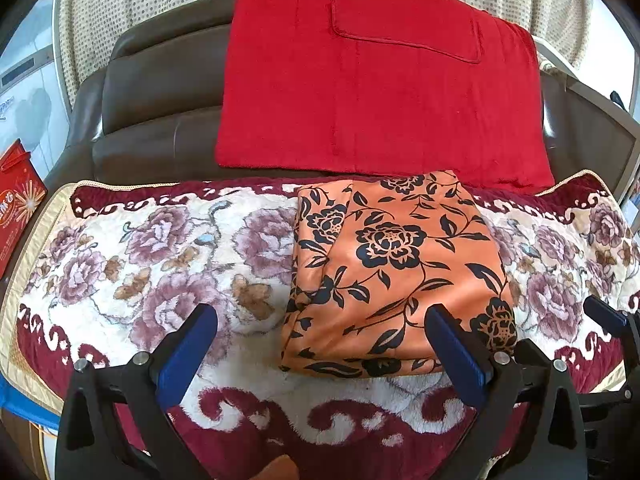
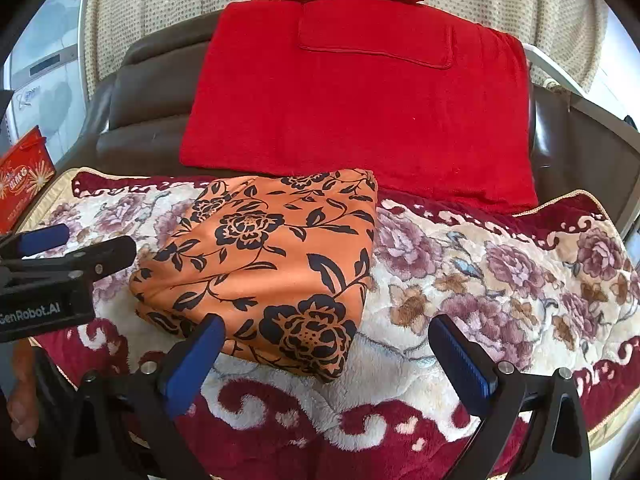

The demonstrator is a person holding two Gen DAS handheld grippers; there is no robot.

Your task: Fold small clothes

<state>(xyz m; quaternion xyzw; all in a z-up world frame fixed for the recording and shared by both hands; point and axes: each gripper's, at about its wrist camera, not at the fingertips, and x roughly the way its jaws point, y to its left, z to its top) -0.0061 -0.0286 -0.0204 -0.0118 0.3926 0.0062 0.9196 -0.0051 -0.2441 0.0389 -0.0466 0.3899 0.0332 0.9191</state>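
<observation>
An orange garment with black flower print (image 1: pixel 396 272) lies folded into a neat rectangle on the plush floral seat cover (image 1: pixel 160 248). It also shows in the right wrist view (image 2: pixel 272 268). My left gripper (image 1: pixel 320 320) is open and empty, hovering just in front of the garment's near edge. My right gripper (image 2: pixel 326 328) is open and empty, at the garment's near right corner. The left gripper's body (image 2: pixel 52 276) shows at the left of the right wrist view. The right gripper's finger (image 1: pixel 604 314) shows at the right edge of the left wrist view.
A red folded blanket (image 1: pixel 380 92) leans on the brown leather sofa back (image 1: pixel 160 92) behind the garment. A red gift box (image 1: pixel 16 200) stands at the left. A beige dotted curtain (image 2: pixel 152 8) hangs behind the sofa.
</observation>
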